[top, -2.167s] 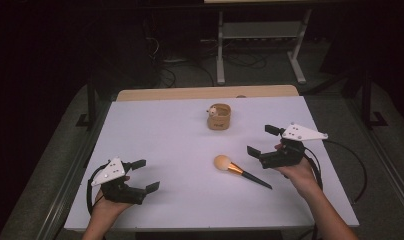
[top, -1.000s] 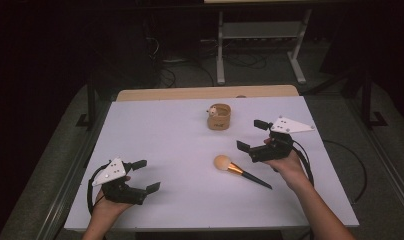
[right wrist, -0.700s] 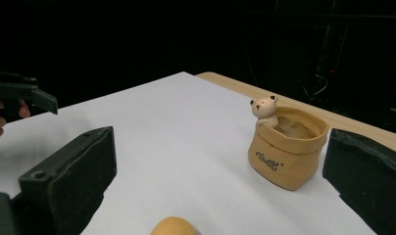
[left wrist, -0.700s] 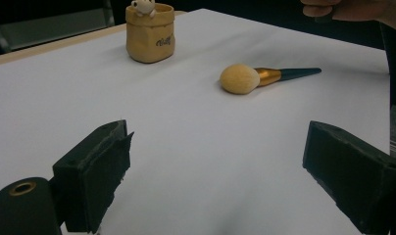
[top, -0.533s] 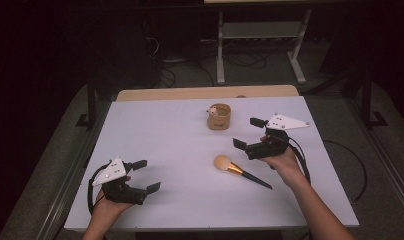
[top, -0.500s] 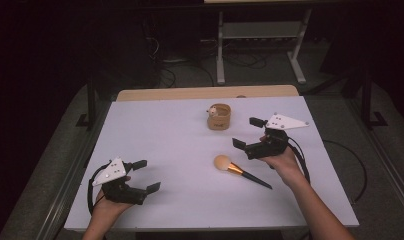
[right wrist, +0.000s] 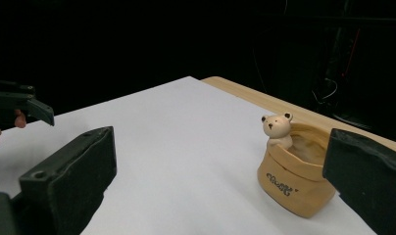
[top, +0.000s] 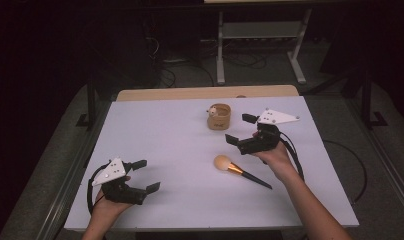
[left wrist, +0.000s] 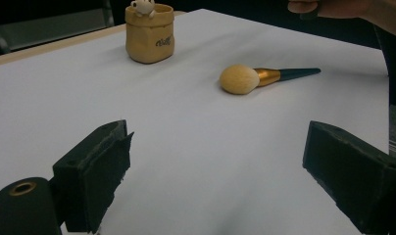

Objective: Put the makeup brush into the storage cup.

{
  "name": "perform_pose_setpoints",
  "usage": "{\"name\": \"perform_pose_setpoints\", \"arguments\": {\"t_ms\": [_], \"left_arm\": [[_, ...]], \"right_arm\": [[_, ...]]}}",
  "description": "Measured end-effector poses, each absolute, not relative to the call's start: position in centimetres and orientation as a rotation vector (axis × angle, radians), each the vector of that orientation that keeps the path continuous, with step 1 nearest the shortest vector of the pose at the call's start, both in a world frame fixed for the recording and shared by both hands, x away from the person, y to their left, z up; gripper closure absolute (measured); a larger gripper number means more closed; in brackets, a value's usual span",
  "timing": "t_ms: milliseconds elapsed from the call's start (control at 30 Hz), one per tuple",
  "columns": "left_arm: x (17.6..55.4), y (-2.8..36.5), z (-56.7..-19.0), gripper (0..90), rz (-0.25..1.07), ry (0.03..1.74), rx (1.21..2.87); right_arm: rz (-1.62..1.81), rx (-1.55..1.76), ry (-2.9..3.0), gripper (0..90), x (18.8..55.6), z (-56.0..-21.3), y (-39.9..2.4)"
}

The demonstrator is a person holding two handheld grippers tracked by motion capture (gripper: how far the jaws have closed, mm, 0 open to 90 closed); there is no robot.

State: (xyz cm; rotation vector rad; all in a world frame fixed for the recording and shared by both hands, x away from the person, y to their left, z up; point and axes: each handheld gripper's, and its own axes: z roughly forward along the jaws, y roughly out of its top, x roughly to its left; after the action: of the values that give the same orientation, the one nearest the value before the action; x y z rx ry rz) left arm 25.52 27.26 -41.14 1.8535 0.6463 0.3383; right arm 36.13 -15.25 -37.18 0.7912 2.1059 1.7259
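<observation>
The right claw (top: 241, 129) is hovering wide open and empty; the makeup brush (top: 239, 168) is lying on the white surface (top: 165, 140) just below it, toward the person; the bear-topped cup (top: 219, 116) is standing just beyond its jaws; the left claw (top: 146, 175) is gaping open, holding nothing, well apart from both.

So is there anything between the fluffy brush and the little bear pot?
No. In the left gripper view, bare white table lies between the brush and the bear pot. The high view shows it too.
</observation>
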Motion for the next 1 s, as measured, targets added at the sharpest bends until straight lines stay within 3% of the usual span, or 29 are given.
{"name": "perform_pose_setpoints", "arguments": {"t_ms": [1000], "left_arm": [[25.59, 27.24, -41.23, 10.1, 0.331, 0.643, 1.86]], "right_arm": [[1.438, 0.823, 2.346, 0.0, 36.11, -37.03, -14.7]]}}
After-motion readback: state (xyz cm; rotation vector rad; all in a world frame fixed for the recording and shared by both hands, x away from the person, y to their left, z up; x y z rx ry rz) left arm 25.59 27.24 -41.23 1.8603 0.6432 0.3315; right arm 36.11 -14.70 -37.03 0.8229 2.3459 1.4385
